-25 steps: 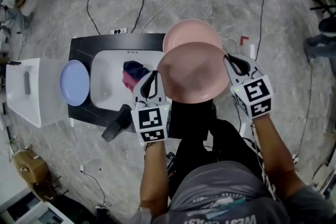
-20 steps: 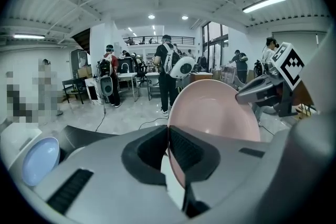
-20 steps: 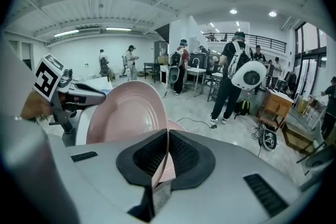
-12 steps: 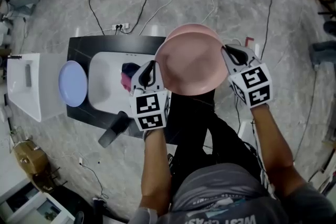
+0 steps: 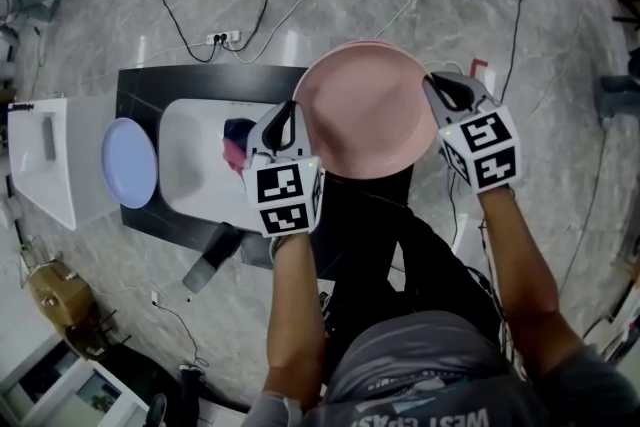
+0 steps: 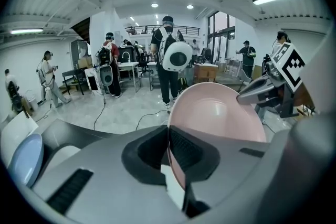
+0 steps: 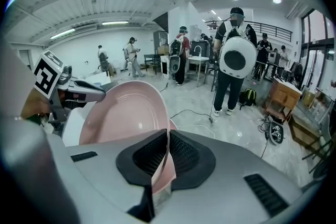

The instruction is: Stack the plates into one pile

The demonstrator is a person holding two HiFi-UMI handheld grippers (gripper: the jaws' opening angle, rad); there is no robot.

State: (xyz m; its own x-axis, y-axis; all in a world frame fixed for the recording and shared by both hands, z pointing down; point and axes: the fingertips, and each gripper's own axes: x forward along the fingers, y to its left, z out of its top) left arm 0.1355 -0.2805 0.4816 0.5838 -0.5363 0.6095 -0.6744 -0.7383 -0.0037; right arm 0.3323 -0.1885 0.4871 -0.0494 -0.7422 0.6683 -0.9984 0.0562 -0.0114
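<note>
A pink plate (image 5: 365, 110) hangs level between my two grippers. My left gripper (image 5: 290, 120) is shut on its left rim, and my right gripper (image 5: 440, 95) is shut on its right rim. In the left gripper view the plate (image 6: 220, 118) runs edge-on into the closed jaws (image 6: 169, 149). The right gripper view shows the same plate (image 7: 123, 113) pinched in its jaws (image 7: 167, 152). A second pink plate lies almost wholly hidden under the held one; only a sliver (image 7: 172, 124) shows. A light blue plate (image 5: 129, 162) rests on the left end of the dark counter (image 5: 140, 85).
A white sink basin (image 5: 195, 175) in the counter holds a dark blue and pink cloth (image 5: 237, 143). A black faucet (image 5: 212, 255) sticks out at the near edge. A white cabinet (image 5: 40, 155) stands at the left. Cables cross the floor, and people stand beyond.
Both grippers have carried the held pink plate away from me, so it now covers the second pink plate that showed behind it before. The grip has not changed.
</note>
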